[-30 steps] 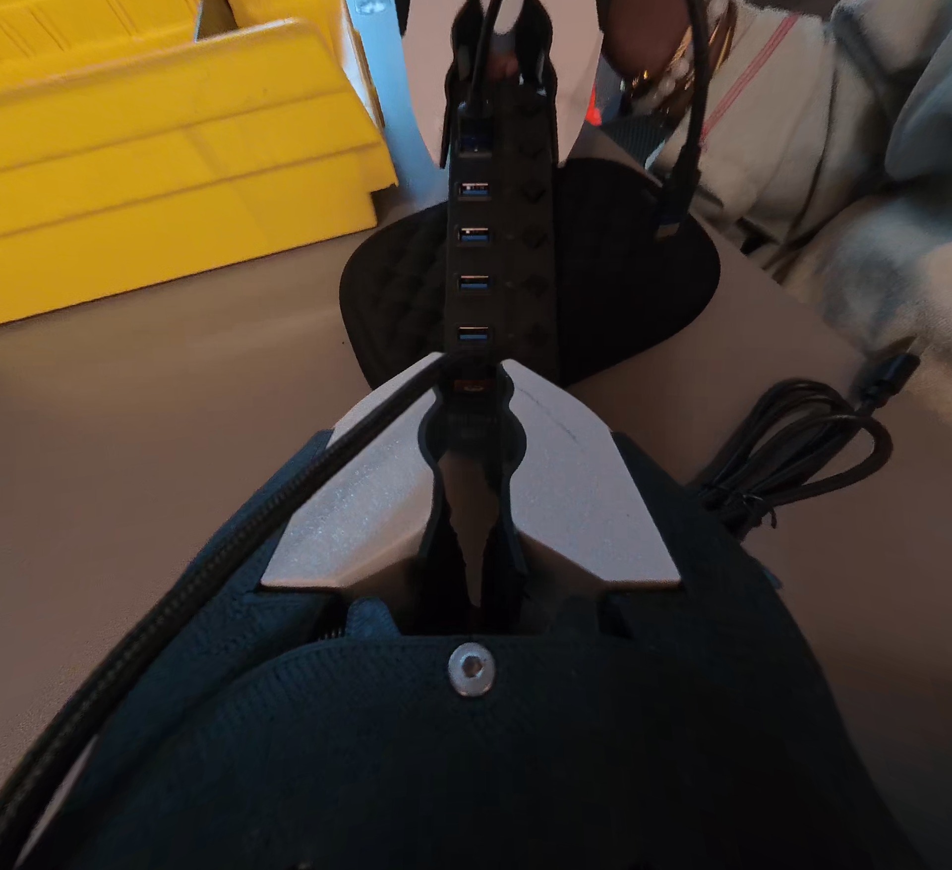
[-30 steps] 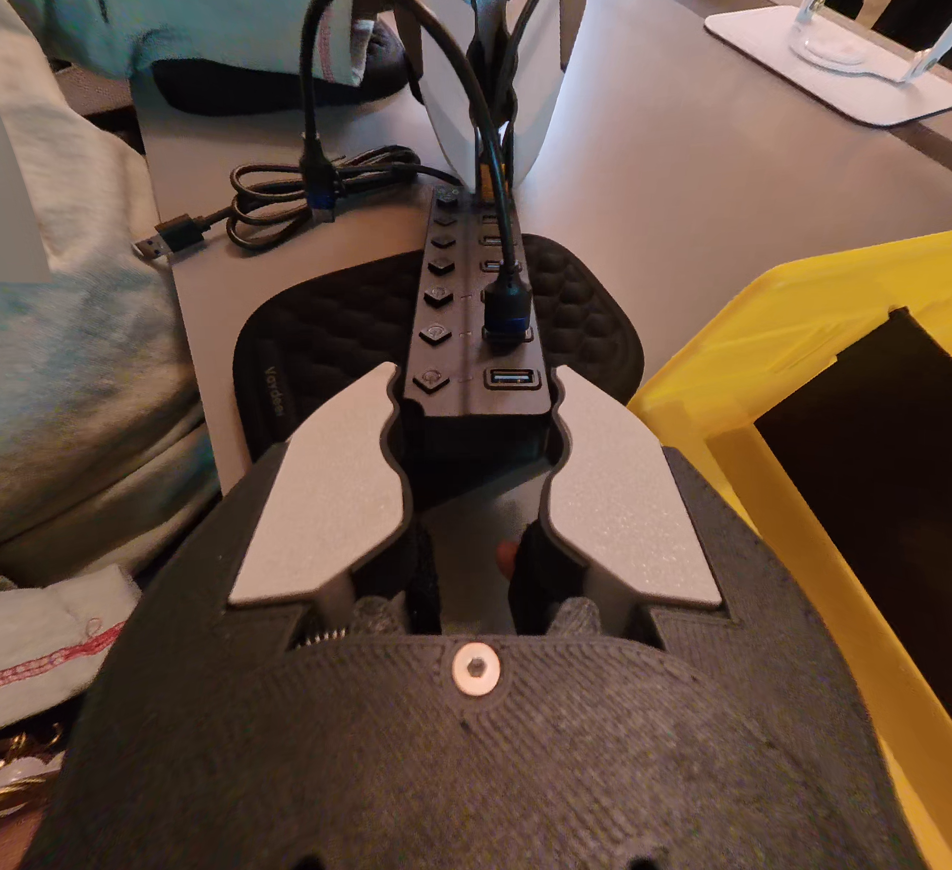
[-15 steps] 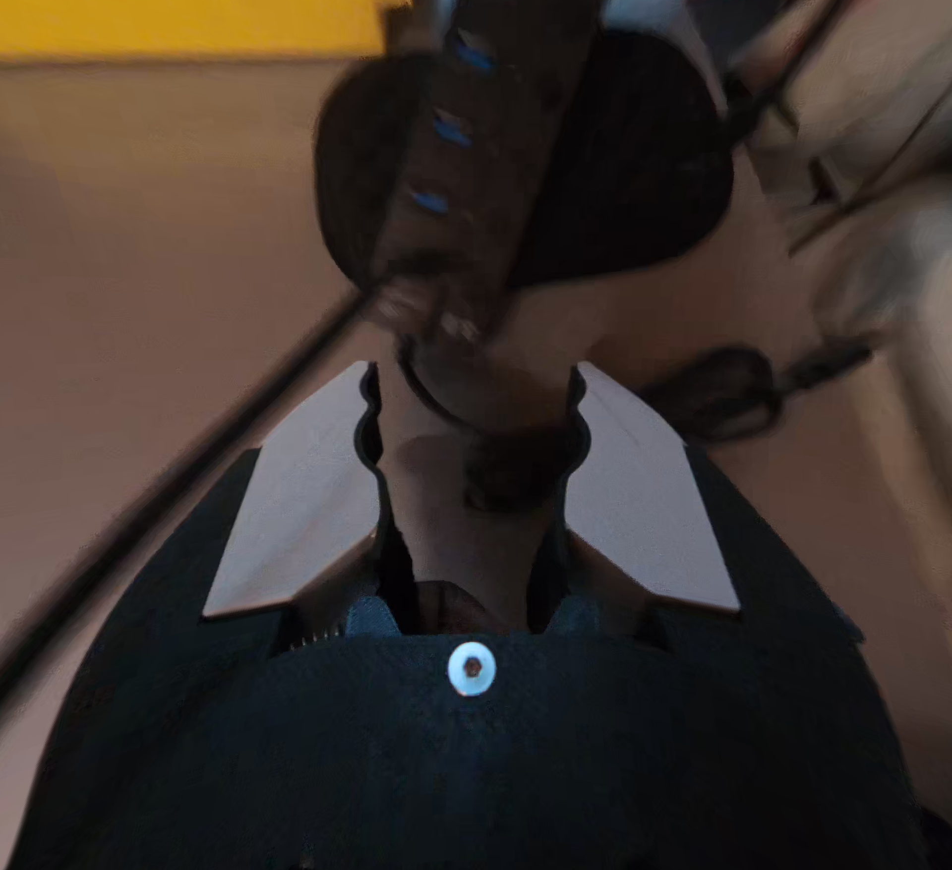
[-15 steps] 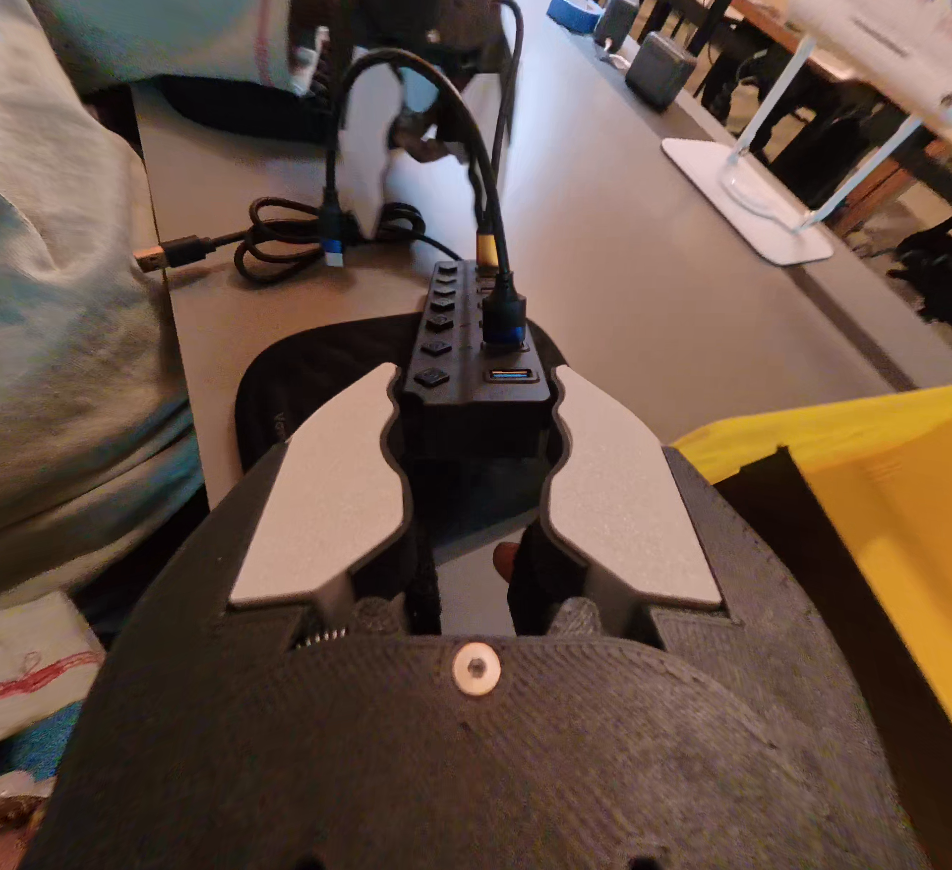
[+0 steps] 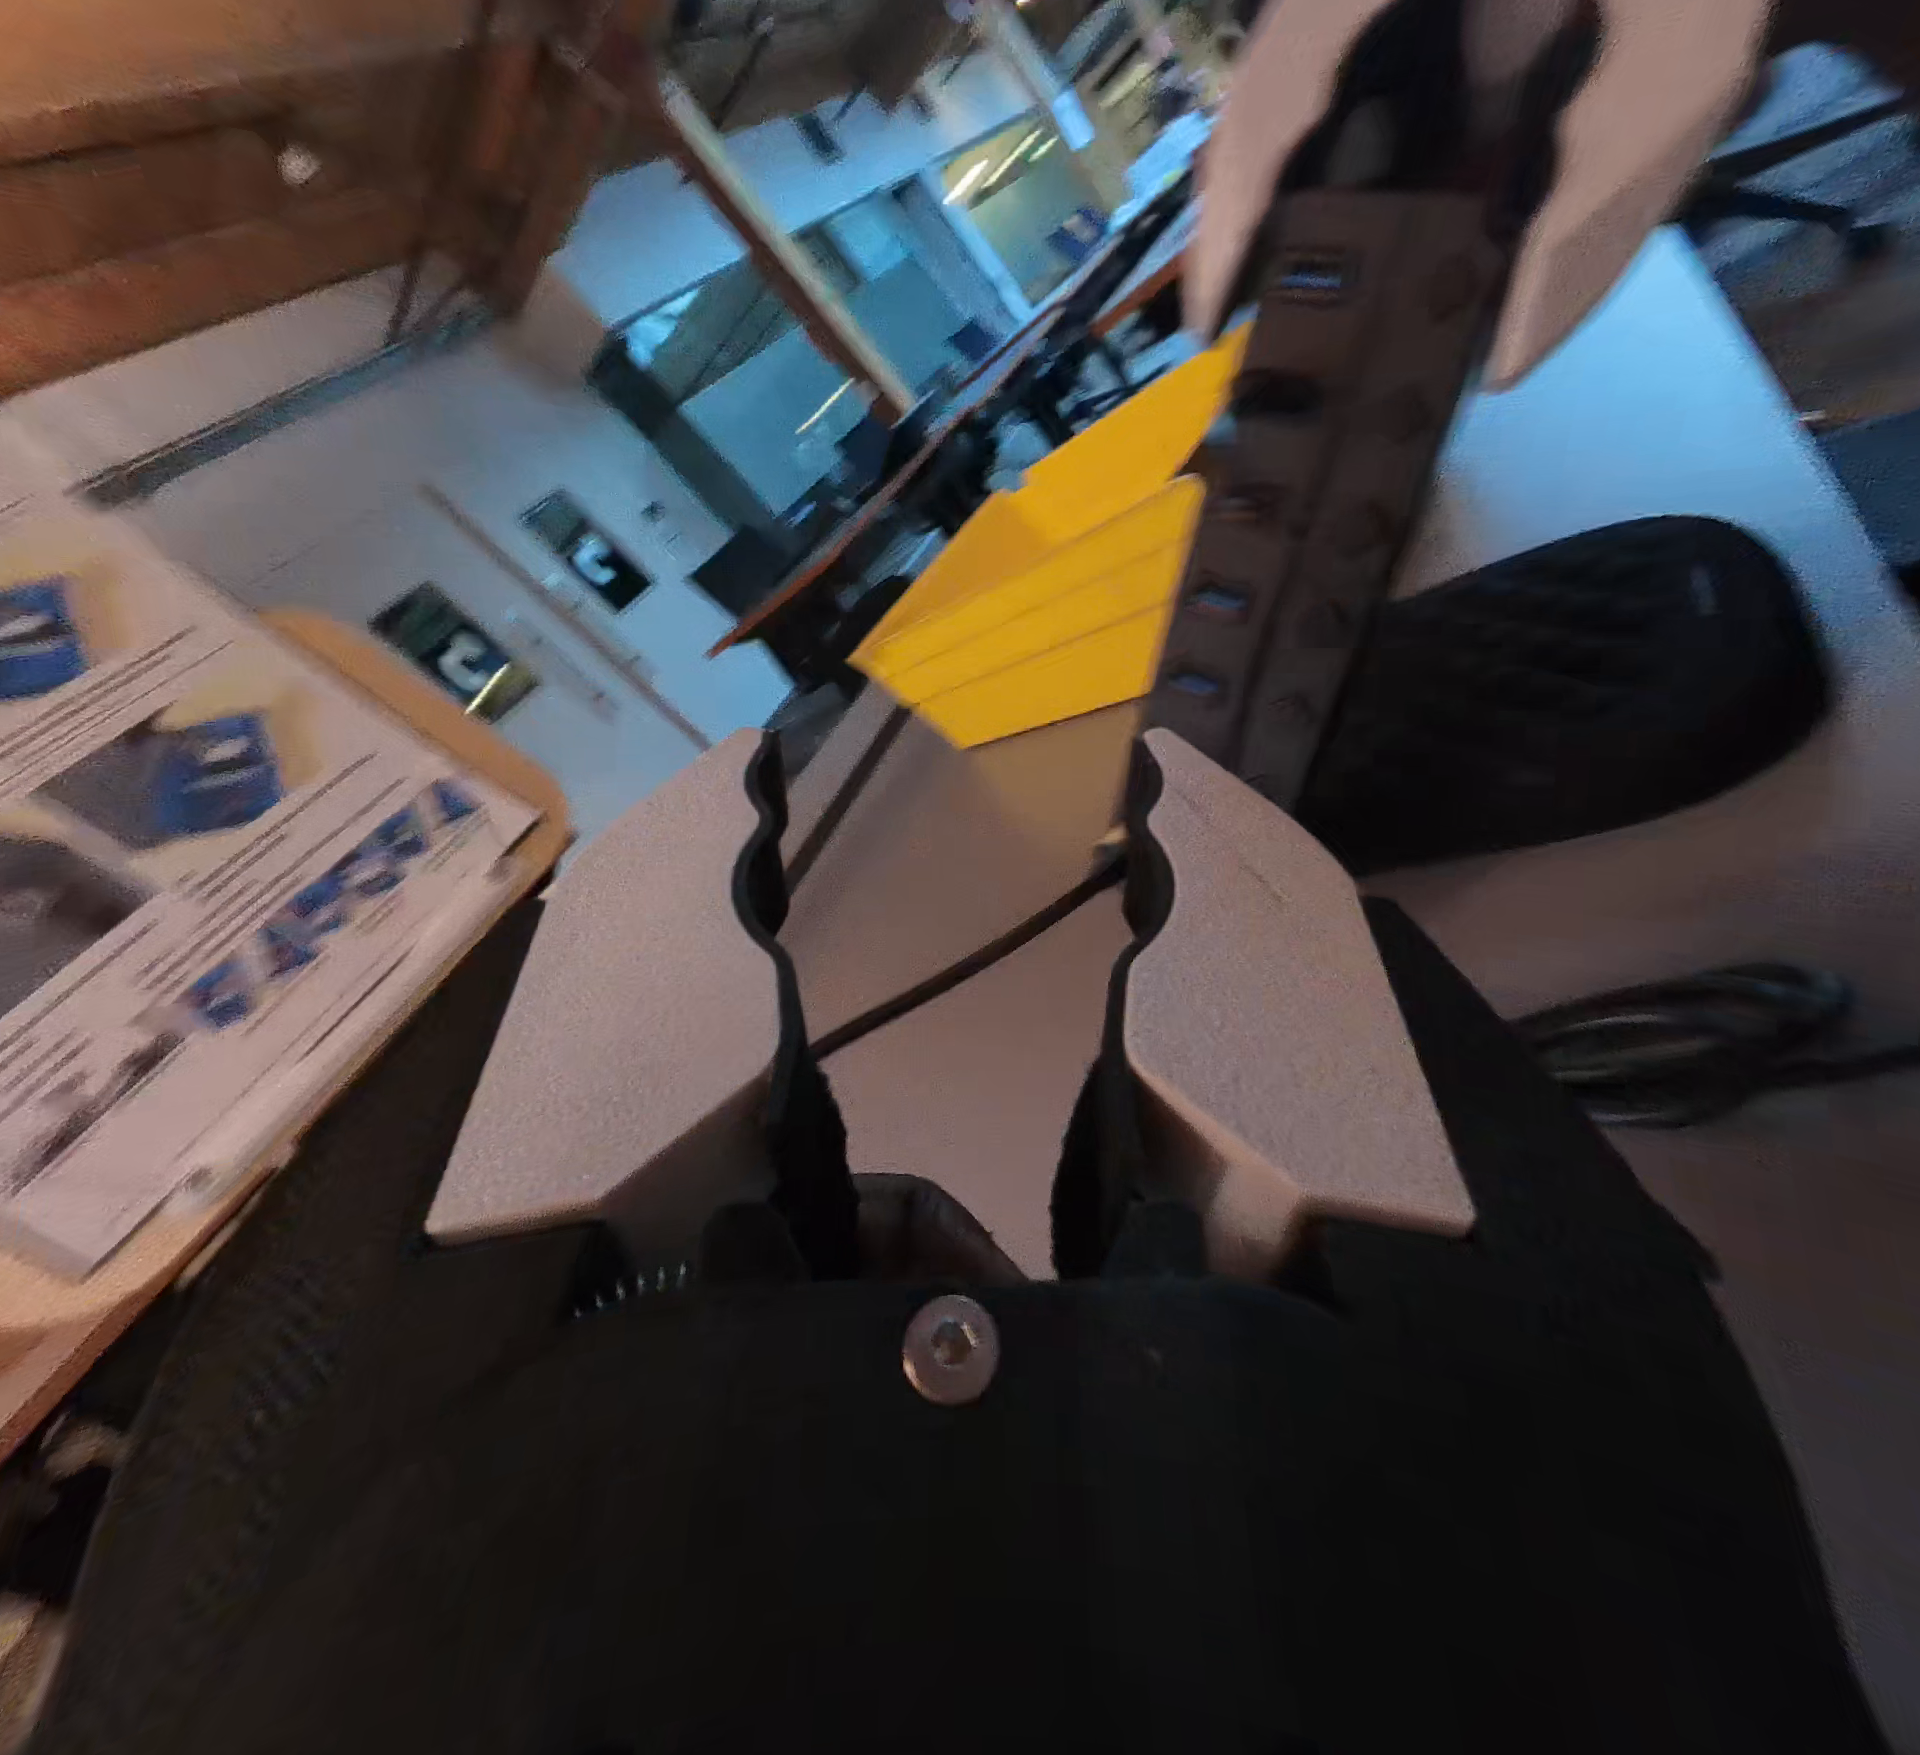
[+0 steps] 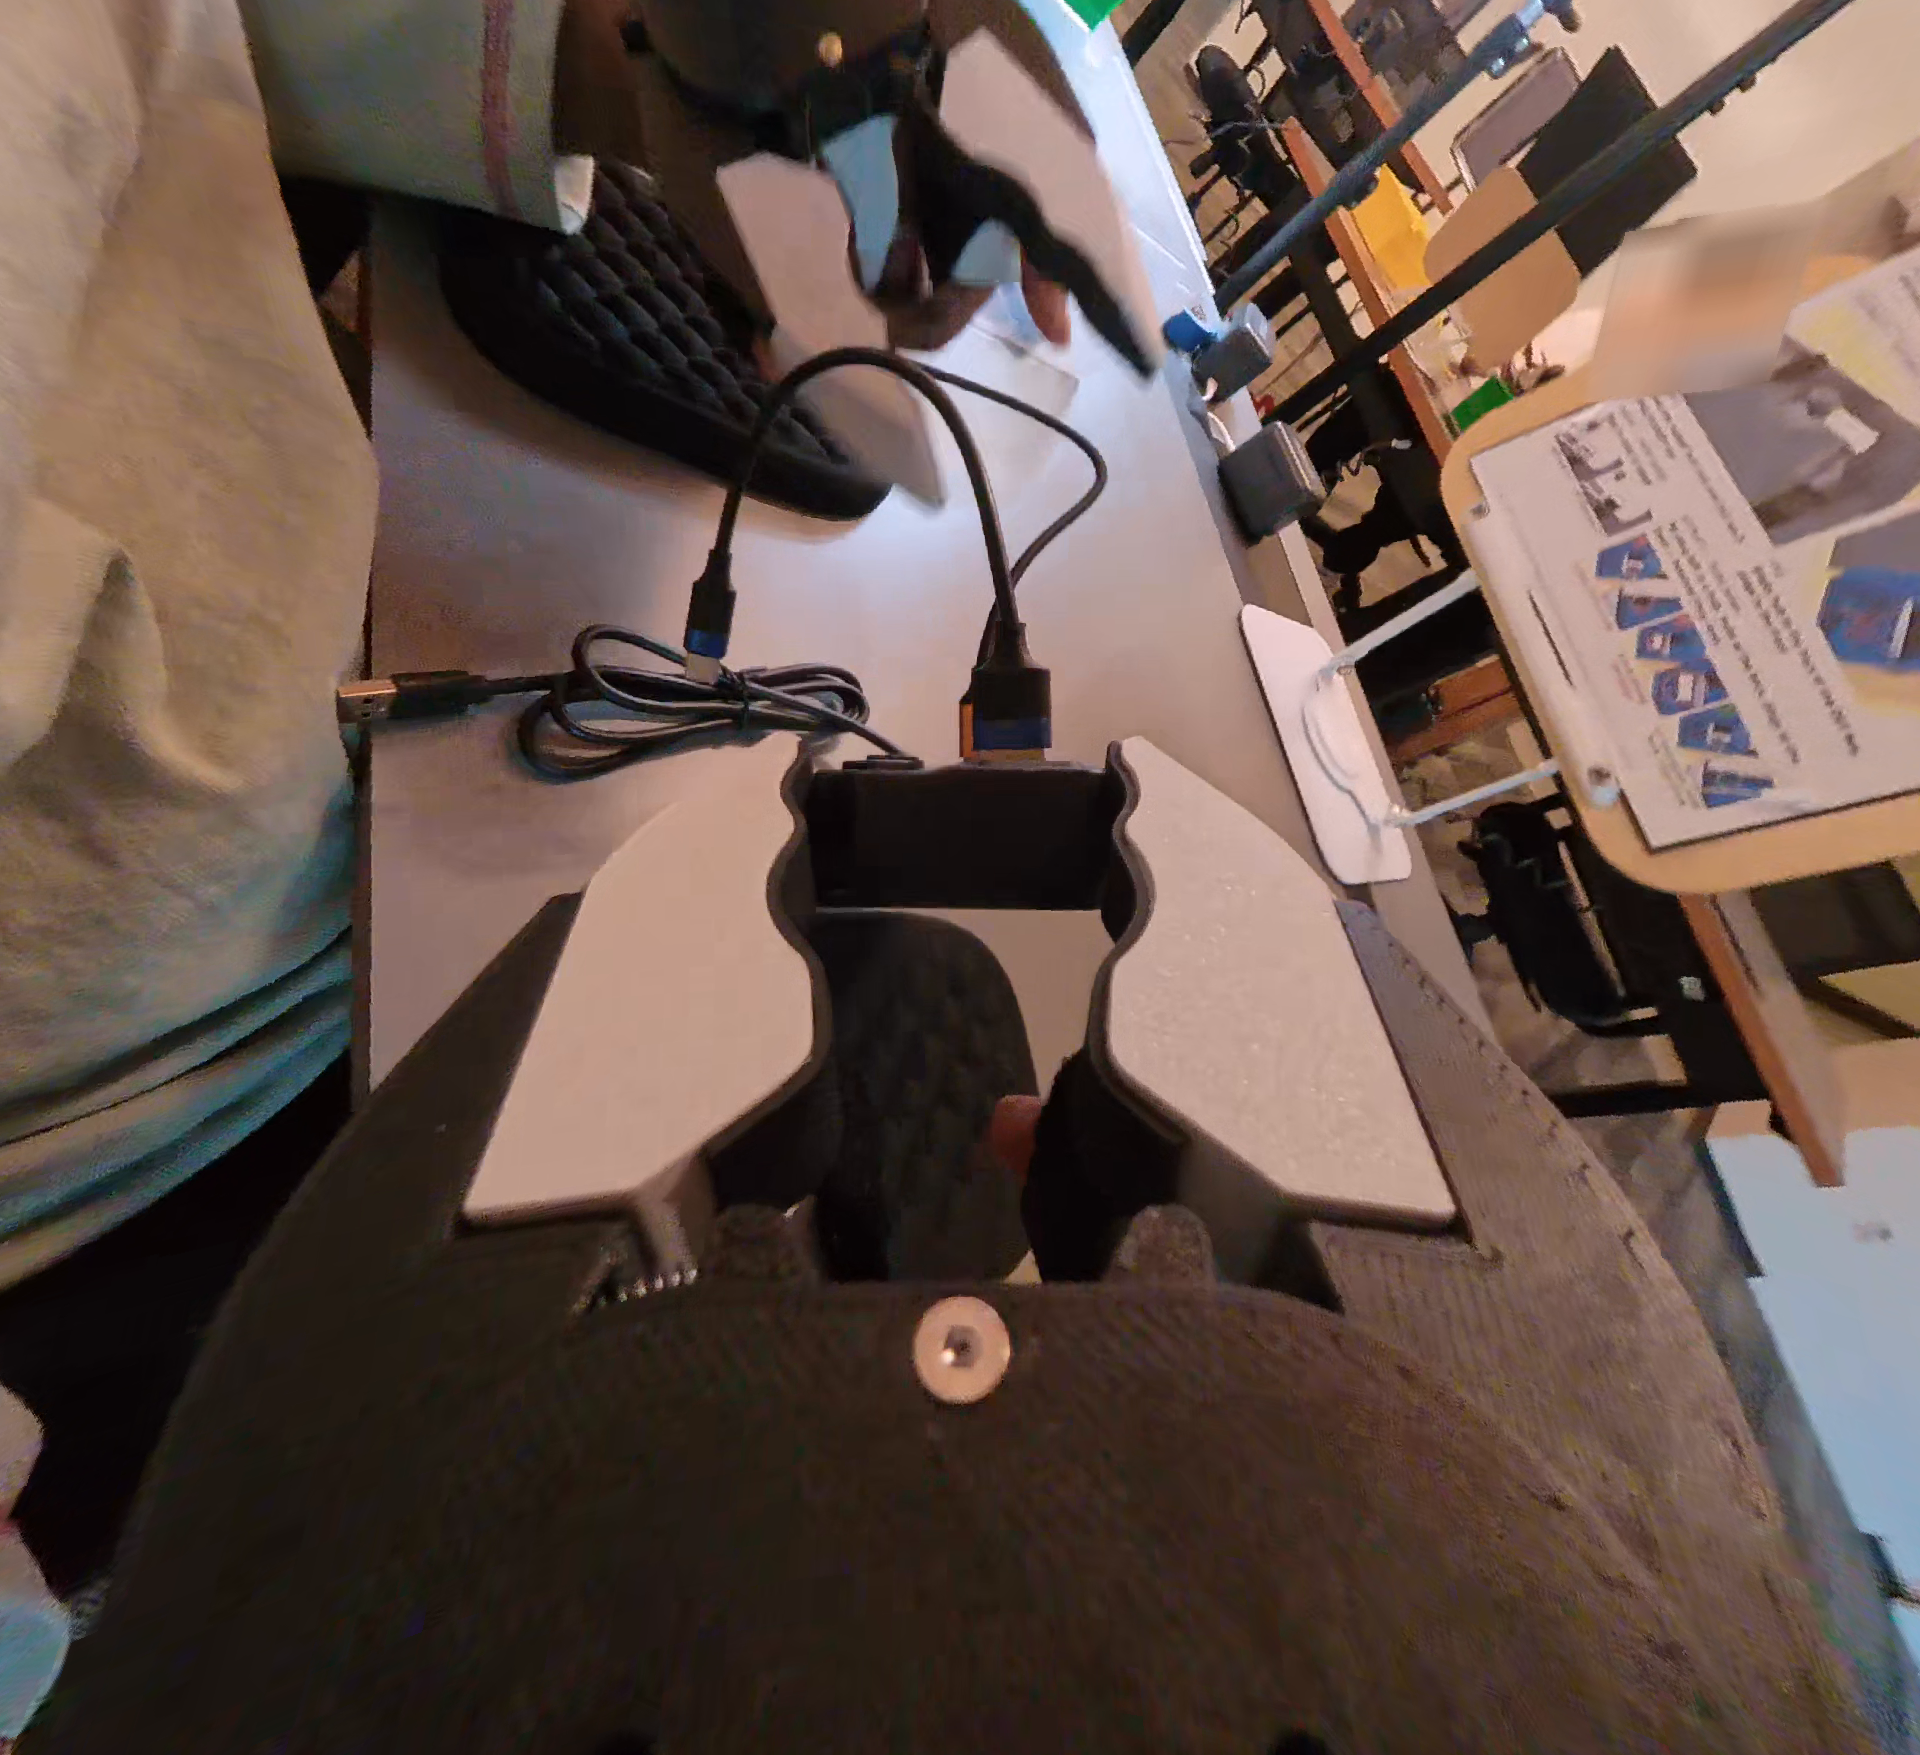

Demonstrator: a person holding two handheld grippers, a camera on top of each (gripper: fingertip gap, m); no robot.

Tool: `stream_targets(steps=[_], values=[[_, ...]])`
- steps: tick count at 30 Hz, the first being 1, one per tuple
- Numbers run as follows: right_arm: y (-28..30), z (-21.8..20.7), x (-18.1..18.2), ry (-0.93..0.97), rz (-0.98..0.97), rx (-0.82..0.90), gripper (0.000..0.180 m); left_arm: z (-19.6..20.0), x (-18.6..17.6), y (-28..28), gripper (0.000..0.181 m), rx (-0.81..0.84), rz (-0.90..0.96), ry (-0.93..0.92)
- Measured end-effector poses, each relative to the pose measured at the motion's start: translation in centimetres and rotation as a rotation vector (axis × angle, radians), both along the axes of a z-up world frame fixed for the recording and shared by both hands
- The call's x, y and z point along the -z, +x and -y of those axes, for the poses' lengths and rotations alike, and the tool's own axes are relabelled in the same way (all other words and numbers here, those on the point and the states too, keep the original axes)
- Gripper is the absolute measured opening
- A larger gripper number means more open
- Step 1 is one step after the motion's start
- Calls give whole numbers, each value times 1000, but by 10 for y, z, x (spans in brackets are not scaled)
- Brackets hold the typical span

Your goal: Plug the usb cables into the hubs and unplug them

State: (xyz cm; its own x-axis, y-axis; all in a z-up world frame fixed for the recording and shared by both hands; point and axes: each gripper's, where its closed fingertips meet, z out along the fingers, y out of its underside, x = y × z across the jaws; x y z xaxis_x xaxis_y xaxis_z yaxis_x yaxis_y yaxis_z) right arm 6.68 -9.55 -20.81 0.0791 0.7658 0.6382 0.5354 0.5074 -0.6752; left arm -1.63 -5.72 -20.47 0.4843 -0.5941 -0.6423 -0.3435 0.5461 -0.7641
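R tongs (image 6: 961, 796) clamped on black hub (image 6: 956, 832), one cable (image 6: 1003, 703) plugged in; L tongs (image 5: 951, 806) apart, empty; yellow bin (image 5: 1049, 614) contents hidden.

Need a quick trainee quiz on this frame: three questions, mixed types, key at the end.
1. True or false: the left tongs grip a cable.
2. What do the right tongs hold? A) black USB hub B) yellow plastic bin C) nothing
3. Fill in: the coiled black cable lies on the ____.

Key: 1 false (open, empty); 2 A; 3 table.
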Motion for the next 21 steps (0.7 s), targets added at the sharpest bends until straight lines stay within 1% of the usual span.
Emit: stream_targets(steps=[2, 4, 6, 8, 10, 12, 14, 15, 16, 18, 19, 21], values=[[-10, 7, -3, 41, 26, -25, 54, 8, 17, 26, 67, 57, -57, -9], [-20, 15, -6, 83, 55, -52, 54, 10, 35, 48, 77, 89, -150, -16], [-31, 23, -6, 132, 91, -79, 54, 9, 41, 64, 82, 91, -187, 13], [-44, 32, -7, 164, 109, -120, 53, 4, 37, 76, 79, 65, -200, 79], [-53, 35, -6, 195, 124, -138, 53, 4, 38, 83, 61, 62, -246, 122], [-57, 32, -11, 216, 80, -139, 54, -1, 35, 78, 59, 20, -219, 85], [-61, 28, -30, 248, -85, -155, 57, -6, 23, 66, 59, -30, -131, 73], [-62, 30, -41, 257, -176, -184, 62, -8, 14, 57, 59, -60, -57, 50], [-63, 32, -52, 263, -277, -215, 69, -10, 3, 45, 59, -85, 38, 23], [-63, 32, -71, 252, -453, -247, 79, -14, -23, 14, 59, -120, 273, -17], [-63, 28, -77, 243, -514, -247, 84, -15, -37, -1, 59, -109, 396, -45], [-65, 15, -78, 236, -568, -206, 97, -11, -61, -30, 60, -39, 635, -116]])
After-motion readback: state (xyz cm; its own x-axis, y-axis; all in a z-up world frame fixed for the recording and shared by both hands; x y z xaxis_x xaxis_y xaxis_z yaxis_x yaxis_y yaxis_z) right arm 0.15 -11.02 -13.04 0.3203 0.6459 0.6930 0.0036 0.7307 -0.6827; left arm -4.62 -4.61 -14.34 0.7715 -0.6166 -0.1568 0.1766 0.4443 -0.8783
